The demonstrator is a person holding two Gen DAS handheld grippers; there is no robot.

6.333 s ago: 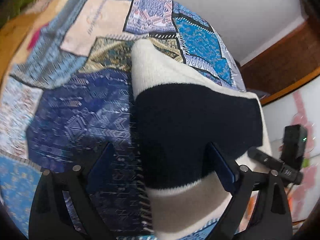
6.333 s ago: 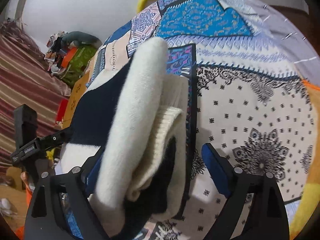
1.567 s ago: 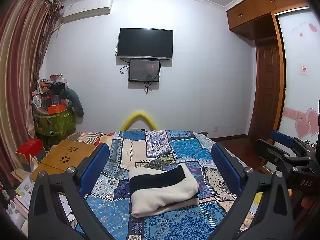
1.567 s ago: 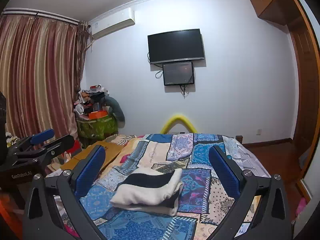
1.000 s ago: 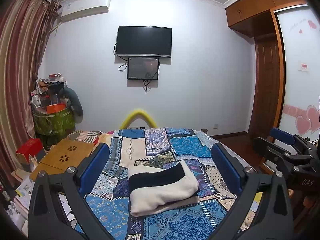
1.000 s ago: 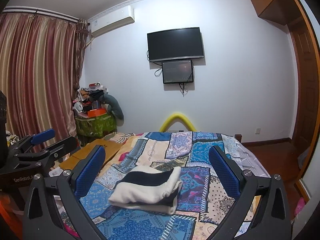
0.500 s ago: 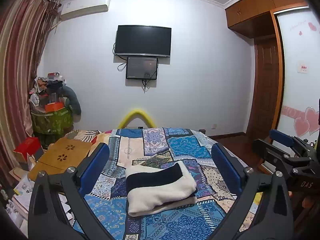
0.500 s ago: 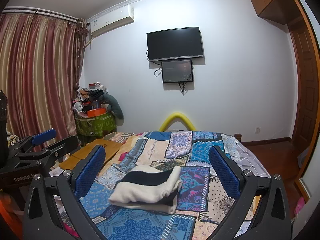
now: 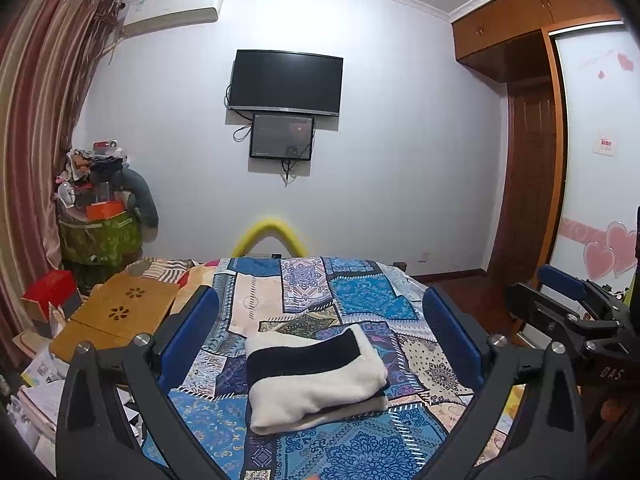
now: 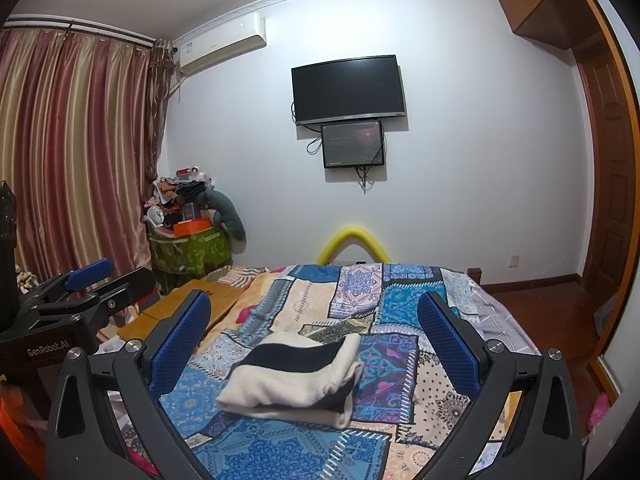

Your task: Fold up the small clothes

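A folded cream and dark navy knit garment [image 9: 316, 376] [image 10: 296, 380] lies in a compact bundle on the patchwork bedspread [image 9: 360, 308] [image 10: 360, 296]. My left gripper [image 9: 320, 336] is open, held back from the bed and above it, with the bundle framed between its blue pads. My right gripper [image 10: 314, 336] is open too, likewise pulled back with nothing between its fingers. The right gripper [image 9: 568, 300] shows at the right edge of the left wrist view, and the left gripper [image 10: 88, 280] at the left of the right wrist view.
A low wooden table [image 9: 116, 316] stands left of the bed beside a red box [image 9: 50, 286]. A cluttered green bin [image 10: 188, 248] sits in the far corner by striped curtains [image 10: 72, 152]. A TV [image 9: 286, 82] hangs on the wall; a wooden door [image 9: 532, 184] is at right.
Both grippers let go of the folded garment and pulled far back from the bed. Over the last second the views barely shift, only a slight drift.
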